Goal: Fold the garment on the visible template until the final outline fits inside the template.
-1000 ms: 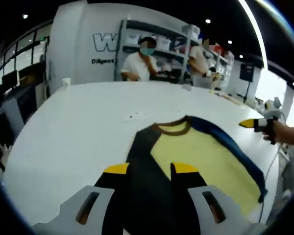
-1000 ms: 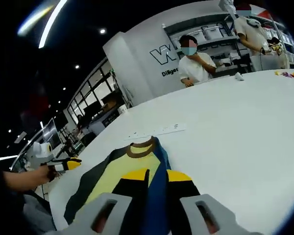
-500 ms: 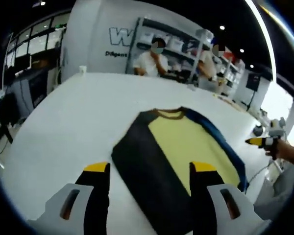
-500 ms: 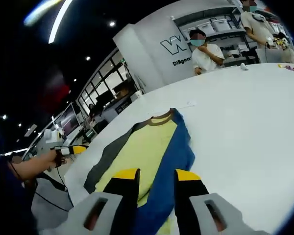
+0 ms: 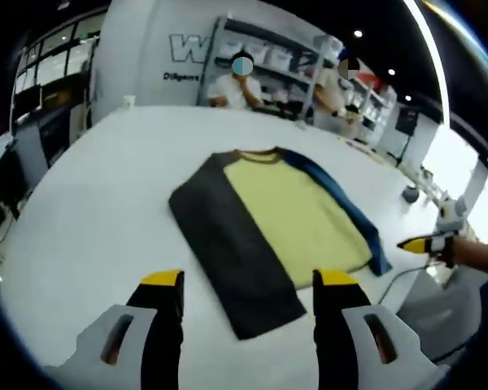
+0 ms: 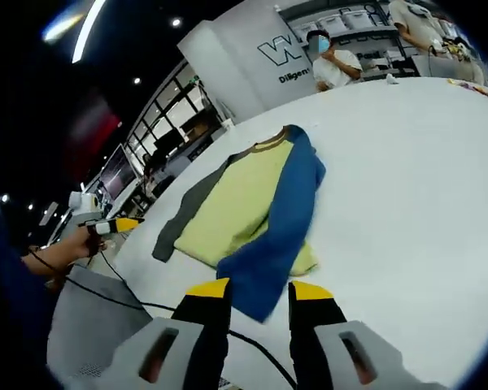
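The garment [image 5: 281, 219] lies flat on the white table [image 5: 98, 203], a yellow-bodied shirt with a brown collar, one dark sleeve folded in along one side and a blue sleeve [image 6: 281, 219] folded in along the other. It looks light, limp and easily rumpled, so I judge it best taken by pinching an edge or corner of the hem or a sleeve fold, near the garment's lower end, and lifted low to keep the fold. No template outline can be made out around the garment. The left gripper [image 5: 248, 280] stands just short of the garment's near end, jaws wide apart and empty; the right gripper [image 6: 259, 288] sits at the blue sleeve's tip, jaws parted, gripping nothing. No containers can be made out near the garment.
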